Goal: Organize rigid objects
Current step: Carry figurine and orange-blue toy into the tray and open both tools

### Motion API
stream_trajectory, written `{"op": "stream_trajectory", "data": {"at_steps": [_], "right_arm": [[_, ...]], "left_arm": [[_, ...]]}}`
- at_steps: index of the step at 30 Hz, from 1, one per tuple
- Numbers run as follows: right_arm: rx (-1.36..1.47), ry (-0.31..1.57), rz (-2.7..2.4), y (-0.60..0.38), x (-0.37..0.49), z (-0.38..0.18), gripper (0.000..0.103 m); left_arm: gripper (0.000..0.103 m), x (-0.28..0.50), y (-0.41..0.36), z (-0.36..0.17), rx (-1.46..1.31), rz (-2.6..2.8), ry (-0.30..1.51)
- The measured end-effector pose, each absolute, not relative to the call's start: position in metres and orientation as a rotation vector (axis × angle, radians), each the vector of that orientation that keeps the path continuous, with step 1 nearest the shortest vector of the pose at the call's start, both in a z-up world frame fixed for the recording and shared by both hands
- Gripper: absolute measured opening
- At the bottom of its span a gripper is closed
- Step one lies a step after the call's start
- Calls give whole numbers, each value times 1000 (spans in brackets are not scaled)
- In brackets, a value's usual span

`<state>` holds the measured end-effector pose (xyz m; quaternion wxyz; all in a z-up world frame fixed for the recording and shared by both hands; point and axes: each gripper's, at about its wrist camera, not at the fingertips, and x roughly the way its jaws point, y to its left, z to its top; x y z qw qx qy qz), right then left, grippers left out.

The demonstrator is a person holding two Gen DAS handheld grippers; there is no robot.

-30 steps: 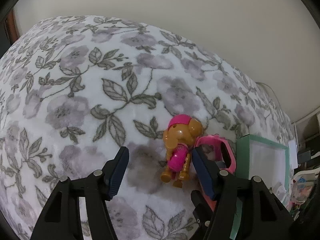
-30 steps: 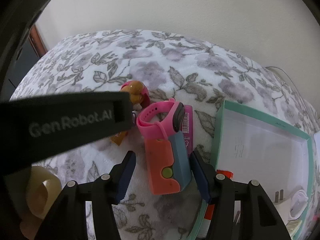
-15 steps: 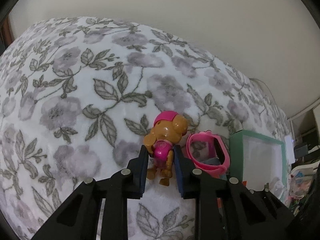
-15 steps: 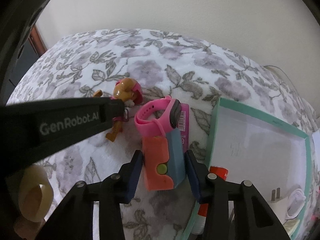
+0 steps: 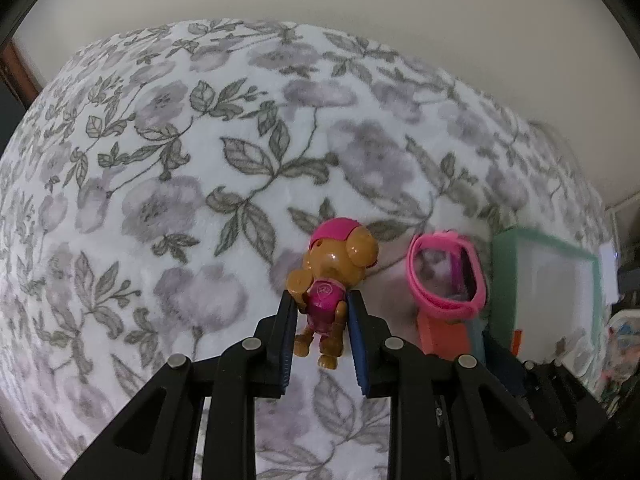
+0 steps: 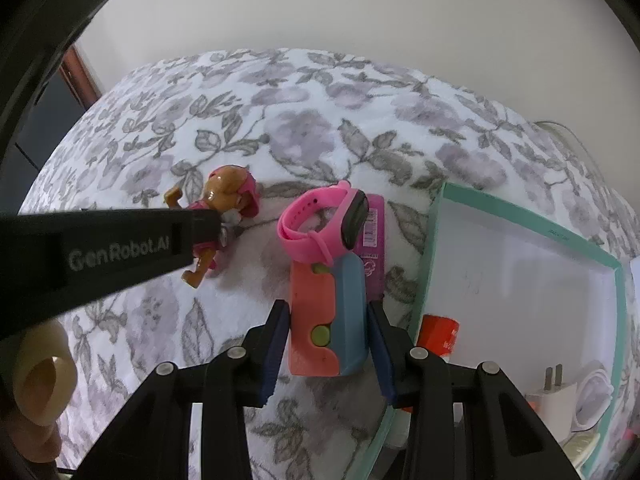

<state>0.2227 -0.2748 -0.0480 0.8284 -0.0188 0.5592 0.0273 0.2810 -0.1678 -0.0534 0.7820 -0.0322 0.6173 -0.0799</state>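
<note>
A brown toy puppy [image 5: 332,280] in pink clothes is pinched at the body by my left gripper [image 5: 320,312], which is shut on it. From the right wrist view the puppy [image 6: 228,196] hangs at the tip of that black left gripper [image 6: 216,226]. My right gripper [image 6: 327,312] is closing on an orange and blue case [image 6: 328,316], with its pads against the case's two sides. A pink smartwatch [image 6: 316,224] rests on the case's far end, over a magenta box [image 6: 374,232]. The watch [image 5: 444,276] also shows in the left wrist view.
Everything lies on a white bedspread [image 5: 160,200] with grey flowers. A teal-rimmed white box [image 6: 436,260] stands to the right, holding a red item [image 6: 438,332] and a white plug [image 6: 556,396]. A beige ring [image 6: 40,376] sits at the lower left. A pale wall is behind.
My left jaws came together on the puppy, which now sits upright between them, further from the watch. My right jaws narrowed around the case.
</note>
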Motion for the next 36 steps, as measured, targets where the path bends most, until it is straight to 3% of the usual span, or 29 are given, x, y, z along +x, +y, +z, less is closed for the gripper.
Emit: {"op": "stream_trajectory", "data": {"at_steps": [36], "right_arm": [[-32,1190,68,-275,221,-54,44]], "left_arm": [[26,284,-165,-59,-156,-165,1327]]}}
